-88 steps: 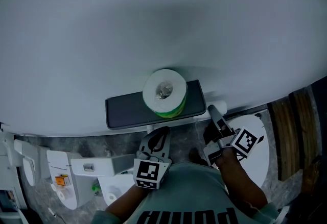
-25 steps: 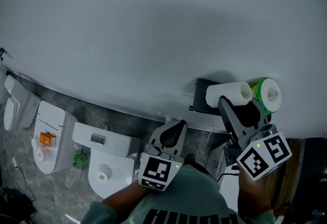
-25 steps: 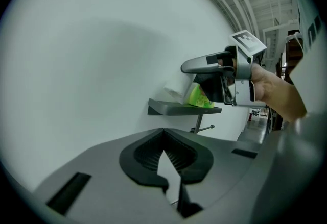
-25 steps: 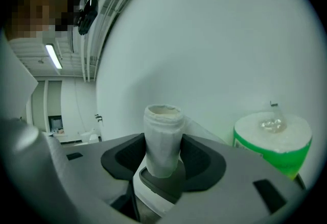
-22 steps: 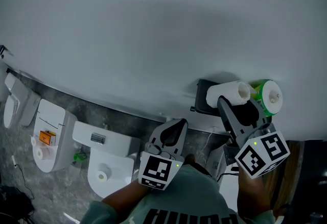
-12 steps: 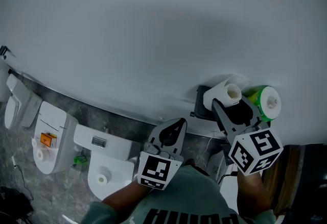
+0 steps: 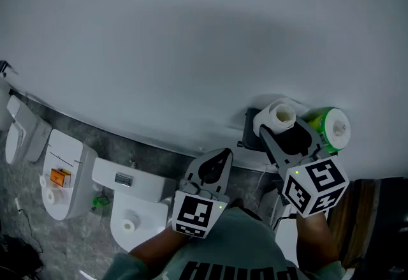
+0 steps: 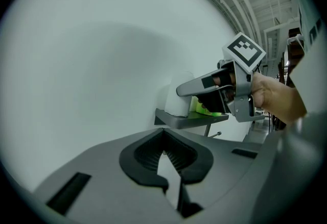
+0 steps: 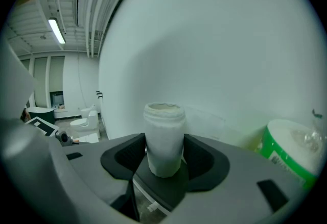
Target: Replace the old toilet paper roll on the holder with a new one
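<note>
Grey-green shirt (image 7: pixel 242 234), black lettering; grey jaws; black-and-white marker cubes (image 7: pixel 194 213)

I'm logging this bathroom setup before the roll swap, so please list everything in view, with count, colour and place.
Wall: one, white, behind everything.
Shelf: one, dark grey, mounted on the wall at right.
Old toilet paper roll: one, white, nearly used up, upright at the shelf's left end, between the right tool's jaws.
New toilet paper roll: one, white in green wrap, on the shelf, right of the old roll.
Toilets: three, white, on the grey floor at lower left.
Orange item: one, on the middle toilet.
Left tool: one, grey, jaws together, empty.
Right tool: one, grey, closed on the old roll.
Person's right hand: one, holding the right tool.
</note>
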`<move>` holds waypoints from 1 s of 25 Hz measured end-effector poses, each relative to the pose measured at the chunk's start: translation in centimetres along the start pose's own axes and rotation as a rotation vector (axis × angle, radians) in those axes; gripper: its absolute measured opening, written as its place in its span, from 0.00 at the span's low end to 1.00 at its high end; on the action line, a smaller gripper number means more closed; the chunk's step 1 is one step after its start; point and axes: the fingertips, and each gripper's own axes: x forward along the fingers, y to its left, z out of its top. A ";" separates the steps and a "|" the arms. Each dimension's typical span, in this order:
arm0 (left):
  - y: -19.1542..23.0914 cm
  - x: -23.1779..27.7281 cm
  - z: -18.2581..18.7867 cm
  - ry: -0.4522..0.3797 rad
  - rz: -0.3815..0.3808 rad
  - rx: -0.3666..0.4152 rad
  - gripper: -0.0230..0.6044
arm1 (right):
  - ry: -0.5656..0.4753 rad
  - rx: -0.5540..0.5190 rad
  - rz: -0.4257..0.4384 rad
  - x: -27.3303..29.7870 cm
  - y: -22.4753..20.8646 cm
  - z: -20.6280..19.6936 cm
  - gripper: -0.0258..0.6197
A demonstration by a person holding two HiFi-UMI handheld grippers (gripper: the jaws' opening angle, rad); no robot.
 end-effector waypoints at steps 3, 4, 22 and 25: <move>0.0 -0.2 -0.2 -0.002 -0.003 -0.001 0.05 | -0.012 0.022 -0.004 -0.2 -0.1 -0.3 0.38; 0.0 -0.3 -0.3 -0.001 -0.005 -0.001 0.05 | -0.018 0.027 -0.012 -0.2 -0.2 -0.4 0.39; -0.4 -0.5 -1.1 0.018 -0.068 -0.021 0.05 | -0.038 0.072 -0.076 -1.2 -0.5 -0.4 0.49; -0.3 -0.5 -1.3 0.023 -0.085 -0.028 0.05 | -0.055 0.087 -0.118 -2.0 -0.7 -0.4 0.49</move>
